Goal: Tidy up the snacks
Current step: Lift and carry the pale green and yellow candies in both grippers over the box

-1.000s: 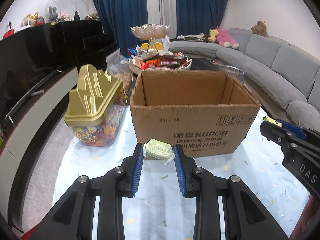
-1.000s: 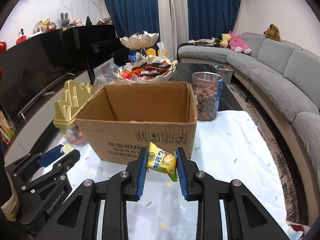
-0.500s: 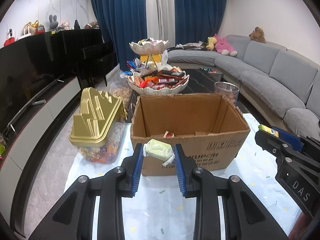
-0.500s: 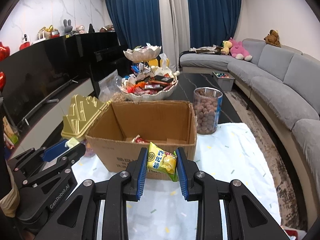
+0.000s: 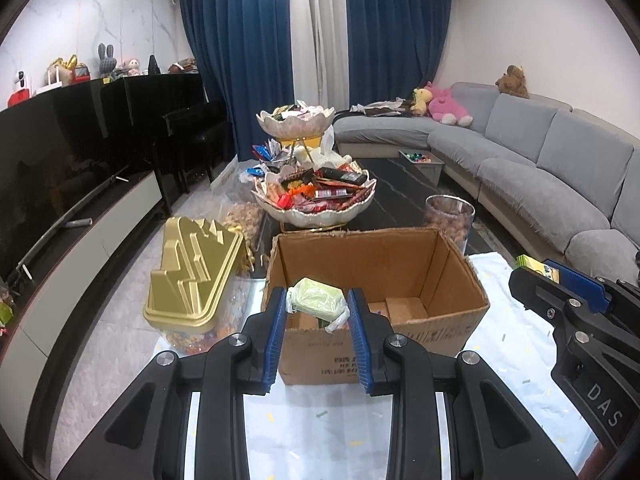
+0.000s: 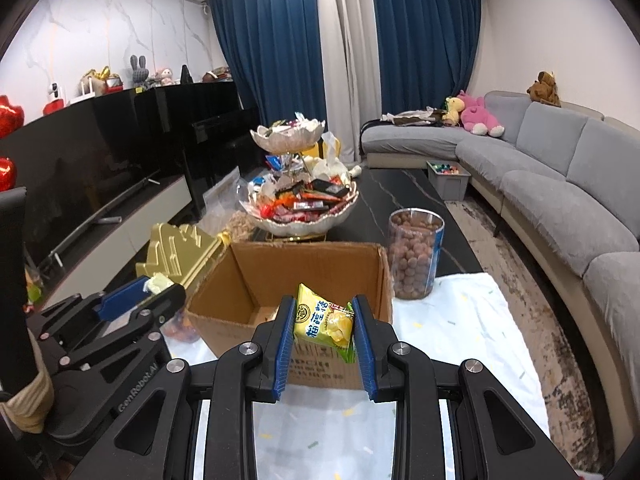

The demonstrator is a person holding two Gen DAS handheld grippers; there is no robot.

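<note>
- The left claw is clamped on a pale green wrapped snack, the blue pads pressing its two sides so that it hangs clear above the near wall of the cardboard box
- The right claw is clamped on a yellow snack packet, pinched across its width, likewise held over the near rim of the same box
- Both snacks seem held high so that they can pass over the box wall and drop inside; the box stands open-topped on the white-covered tabletop, with a few items visible on its floor
- Both claws point forward and slant downward toward the box, side by side, left one beside the gold-lidded jar
- Beyond the box stand a clear canister of brown balls and a tiered dish of sweets, probably the supply to sort
</note>
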